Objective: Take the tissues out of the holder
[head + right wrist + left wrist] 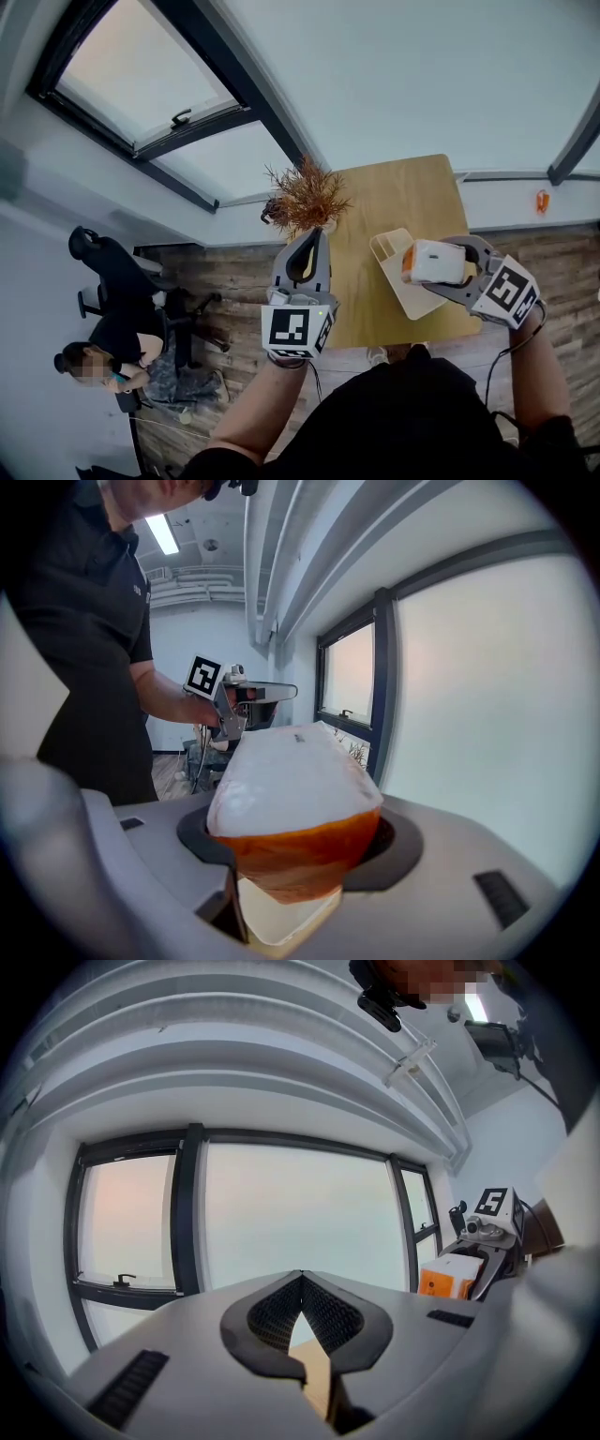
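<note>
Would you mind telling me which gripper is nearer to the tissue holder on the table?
Right. The right gripper, shut on the tissue pack, hangs above the holder; the left gripper, shut and empty, is off to its left.

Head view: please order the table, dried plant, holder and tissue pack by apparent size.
1. table
2. dried plant and holder, about alike
3. tissue pack, smallest, though held nearer the camera

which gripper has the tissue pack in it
The right gripper: its jaws clamp a white and orange tissue pack. The left gripper is shut with nothing between its pads.
</note>
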`<act>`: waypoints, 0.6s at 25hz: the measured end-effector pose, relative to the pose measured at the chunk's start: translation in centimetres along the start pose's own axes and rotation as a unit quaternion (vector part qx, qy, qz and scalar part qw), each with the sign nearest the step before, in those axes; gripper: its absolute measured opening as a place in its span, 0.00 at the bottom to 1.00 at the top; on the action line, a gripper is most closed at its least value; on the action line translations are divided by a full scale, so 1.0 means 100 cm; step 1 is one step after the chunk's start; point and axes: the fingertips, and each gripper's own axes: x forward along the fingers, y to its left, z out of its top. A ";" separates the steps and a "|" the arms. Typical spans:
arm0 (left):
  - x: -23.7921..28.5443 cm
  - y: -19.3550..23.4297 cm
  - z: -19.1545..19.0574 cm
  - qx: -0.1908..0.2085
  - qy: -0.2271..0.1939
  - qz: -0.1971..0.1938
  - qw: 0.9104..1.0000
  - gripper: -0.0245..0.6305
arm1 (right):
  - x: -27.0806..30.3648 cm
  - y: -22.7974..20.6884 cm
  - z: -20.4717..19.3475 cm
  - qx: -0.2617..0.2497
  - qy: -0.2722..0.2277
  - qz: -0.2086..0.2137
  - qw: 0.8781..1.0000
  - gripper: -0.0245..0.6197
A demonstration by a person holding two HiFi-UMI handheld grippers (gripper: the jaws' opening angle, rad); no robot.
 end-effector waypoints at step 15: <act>0.005 0.014 0.038 0.006 -0.006 0.011 1.000 0.04 | -0.046 -0.019 0.083 -0.032 -0.059 -0.012 0.998 0.48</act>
